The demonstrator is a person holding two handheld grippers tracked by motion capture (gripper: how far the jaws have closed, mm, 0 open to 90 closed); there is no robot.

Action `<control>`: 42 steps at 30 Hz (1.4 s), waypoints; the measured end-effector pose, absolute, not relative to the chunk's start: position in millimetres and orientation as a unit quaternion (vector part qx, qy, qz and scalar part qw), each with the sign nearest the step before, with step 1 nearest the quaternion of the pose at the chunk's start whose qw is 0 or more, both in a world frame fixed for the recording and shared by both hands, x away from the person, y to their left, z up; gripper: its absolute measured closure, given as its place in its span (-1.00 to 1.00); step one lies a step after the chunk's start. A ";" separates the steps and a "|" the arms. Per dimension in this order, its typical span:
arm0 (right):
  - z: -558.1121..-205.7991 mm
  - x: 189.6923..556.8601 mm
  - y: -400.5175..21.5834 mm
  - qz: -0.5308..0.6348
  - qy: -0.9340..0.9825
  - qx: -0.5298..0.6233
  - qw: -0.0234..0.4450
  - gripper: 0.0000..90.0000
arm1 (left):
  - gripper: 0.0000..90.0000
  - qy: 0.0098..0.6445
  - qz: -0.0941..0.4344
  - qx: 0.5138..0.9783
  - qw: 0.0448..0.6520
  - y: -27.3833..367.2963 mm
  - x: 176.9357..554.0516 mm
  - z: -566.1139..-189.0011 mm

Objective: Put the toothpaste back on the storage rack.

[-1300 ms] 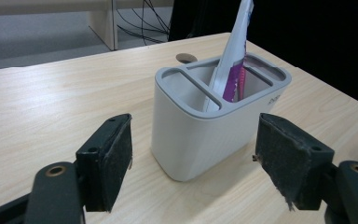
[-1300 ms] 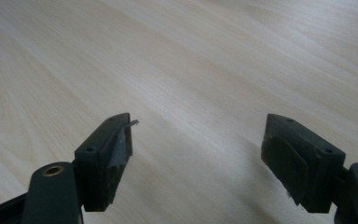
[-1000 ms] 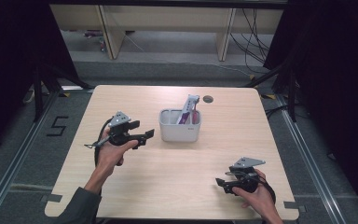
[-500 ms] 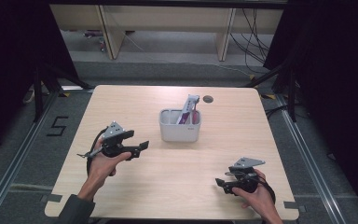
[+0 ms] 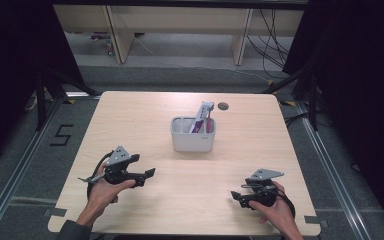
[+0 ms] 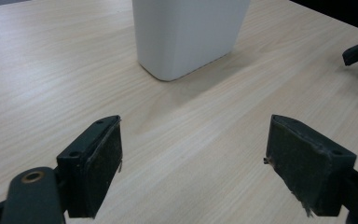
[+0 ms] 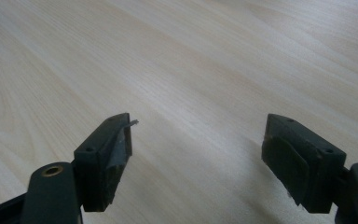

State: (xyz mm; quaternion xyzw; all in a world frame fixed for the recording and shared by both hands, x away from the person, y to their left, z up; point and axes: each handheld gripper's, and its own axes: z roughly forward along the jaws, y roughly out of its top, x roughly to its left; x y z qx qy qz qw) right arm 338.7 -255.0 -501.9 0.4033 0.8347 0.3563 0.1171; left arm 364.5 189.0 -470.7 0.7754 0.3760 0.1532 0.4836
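Figure: two hand-held grippers over a wooden counter (image 5: 145,115) carrying a single white bin (image 5: 192,135). The bin stands upright near the counter's middle, toward the far edge, and holds a grey-and-purple tool (image 5: 201,117) that leans against its right rim with the grey end sticking out above; what kind of tool it is cannot be made out at this size. A small dark round hole (image 5: 223,106) lies in the counter just beyond the bin.

The left hand-held gripper (image 5: 147,174) hovers at the near left, aimed toward the bin. Its jaws have just been opening and now stand wide, with nothing between the pads (image 6: 105,161), only bare wood. In the left gripper view the bin's near corner rises straight ahead, well apart from the jaws. The tool leaning inside the bin and the empty jaws suggest a deposit completed, the hand now clear of the bin.

The right hand-held gripper (image 5: 236,196) sits low at the near right, jaws likewise wide and empty, apparently parked out of the way.
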 end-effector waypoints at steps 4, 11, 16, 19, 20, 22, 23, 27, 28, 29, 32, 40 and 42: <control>-501.8 338.2 -254.6 0.356 0.834 0.405 0.118 -0.47 | -0.62 0.377 0.155 0.780 0.475 193.5 358.4 -475.7; -500.6 337.5 -253.5 0.358 0.825 0.422 0.111 -0.52 | -0.62 0.382 0.150 0.785 0.463 202.4 346.3 -487.9; -499.7 337.2 -253.4 0.360 0.821 0.430 0.111 -0.61 | -0.63 0.386 0.151 0.788 0.455 205.6 338.5 -494.9; -500.1 338.8 -255.0 0.368 0.820 0.419 0.126 -0.64 | -0.63 0.382 0.150 0.793 0.451 207.2 336.0 -498.7; -498.9 338.0 -254.6 0.369 0.818 0.424 0.120 -0.64 | -0.63 0.382 0.151 0.796 0.445 208.5 334.9 -499.3; -499.0 338.0 -254.4 0.367 0.819 0.425 0.118 -0.64 | -0.63 0.383 0.153 0.798 0.439 210.4 332.8 -500.9; -498.7 336.0 -253.2 0.366 0.814 0.436 0.113 -0.64 | -0.63 0.377 0.151 0.805 0.432 212.7 332.2 -501.1; -499.2 337.7 -255.5 0.368 0.820 0.421 0.118 -0.64 | -0.63 0.385 0.148 0.802 0.433 213.0 326.9 -504.2; -499.2 337.7 -255.7 0.369 0.821 0.419 0.119 -0.64 | -0.63 0.377 0.150 0.808 0.427 214.5 325.9 -504.7; -499.1 337.5 -255.8 0.369 0.821 0.418 0.118 -0.64 | -0.63 0.383 0.147 0.804 0.430 212.8 324.3 -505.3; -498.6 335.2 -253.5 0.367 0.818 0.426 0.116 -0.64 | -0.63 0.371 0.151 0.818 0.413 214.8 320.3 -505.5; -499.2 336.8 -255.5 0.368 0.826 0.412 0.111 -0.64 | -0.63 0.372 0.149 0.824 0.401 218.1 309.8 -508.5; -499.1 336.3 -255.2 0.369 0.826 0.411 0.111 -0.64 | -0.63 0.368 0.144 0.828 0.396 218.9 307.5 -509.3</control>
